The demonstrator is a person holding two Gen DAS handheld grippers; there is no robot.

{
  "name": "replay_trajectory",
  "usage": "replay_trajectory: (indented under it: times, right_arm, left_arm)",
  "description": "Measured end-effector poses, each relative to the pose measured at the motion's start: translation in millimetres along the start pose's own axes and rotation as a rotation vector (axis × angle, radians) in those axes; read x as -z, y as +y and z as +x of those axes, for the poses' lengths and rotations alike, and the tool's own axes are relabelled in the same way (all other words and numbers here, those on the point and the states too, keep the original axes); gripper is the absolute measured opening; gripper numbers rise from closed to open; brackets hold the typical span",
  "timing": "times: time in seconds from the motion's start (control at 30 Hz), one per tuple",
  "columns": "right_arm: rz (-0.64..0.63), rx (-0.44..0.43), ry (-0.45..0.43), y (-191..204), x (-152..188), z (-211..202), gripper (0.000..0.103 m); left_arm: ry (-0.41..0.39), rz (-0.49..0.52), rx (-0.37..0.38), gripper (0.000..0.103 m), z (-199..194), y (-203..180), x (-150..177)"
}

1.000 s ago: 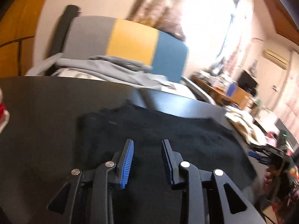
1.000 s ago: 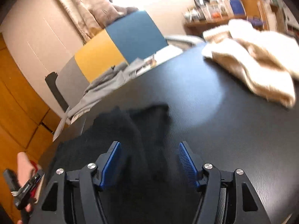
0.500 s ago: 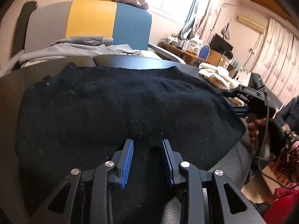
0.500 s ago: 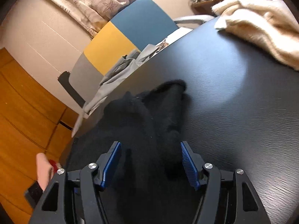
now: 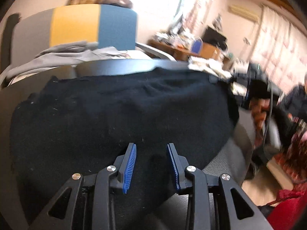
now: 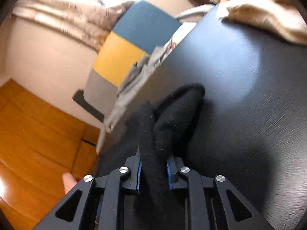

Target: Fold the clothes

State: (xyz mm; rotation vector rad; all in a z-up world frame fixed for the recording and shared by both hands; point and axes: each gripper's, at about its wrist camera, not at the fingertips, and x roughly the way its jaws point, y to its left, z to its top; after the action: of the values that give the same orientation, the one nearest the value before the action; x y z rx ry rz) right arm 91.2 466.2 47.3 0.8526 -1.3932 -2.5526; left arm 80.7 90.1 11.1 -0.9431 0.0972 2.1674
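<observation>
While the black garment [image 5: 122, 115] lies spread across the dark table [image 6: 249, 99], I have my right gripper [image 6: 153, 169] freshly closed, its blue pads pinching a bunched fold of that cloth at its right end. My left gripper [image 5: 151, 164] hangs over the near edge with its jaws partly apart, the fabric under them but not pinched. A cream garment [image 6: 259, 5] sits well apart, at the table's far side.

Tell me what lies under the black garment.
The black garment lies on the dark table, whose bare top shows around it. Anything between cloth and table is covered and cannot be seen.
</observation>
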Motion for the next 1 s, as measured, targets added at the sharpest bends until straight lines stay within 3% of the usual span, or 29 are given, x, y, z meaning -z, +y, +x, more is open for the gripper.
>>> replay_trajectory:
  times: [0.1, 0.2, 0.3, 0.43, 0.5, 0.73, 1.0]
  right_arm:
    - [0.017, 0.016, -0.051, 1.0, -13.6, -24.0, 0.019]
    - [0.075, 0.051, -0.054, -10.4, -19.3, -37.0, 0.019]
    - [0.156, 0.068, -0.046, -24.3, -20.7, -44.2, 0.019]
    - [0.250, -0.002, -0.030, -20.4, -23.4, -45.5, 0.019]
    - [0.253, -0.048, -0.014, -1.6, -25.6, -41.8, 0.019]
    - [0.131, -0.126, 0.081, 91.9, -16.9, -3.5, 0.019]
    - [-0.126, -0.030, 0.276, 190.9, 41.7, 84.7, 0.019]
  left_arm:
    - [0.027, 0.053, 0.032, 0.033, 9.0, -16.8, -0.3]
    - [0.008, 0.010, 0.063, 0.033, 0.9, -13.1, -1.5]
    - [-0.035, -0.047, -0.014, 0.033, -14.9, 8.7, -3.4]
    - [-0.087, -0.188, -0.125, 0.033, -37.9, 56.5, 1.1]
    - [-0.079, -0.246, -0.108, 0.033, -36.3, 74.3, 8.6]
    - [-0.105, -0.309, -0.026, 0.033, -35.8, 88.2, 25.6]
    - [-0.145, -0.398, 0.075, 0.033, -33.8, 105.3, 31.2]
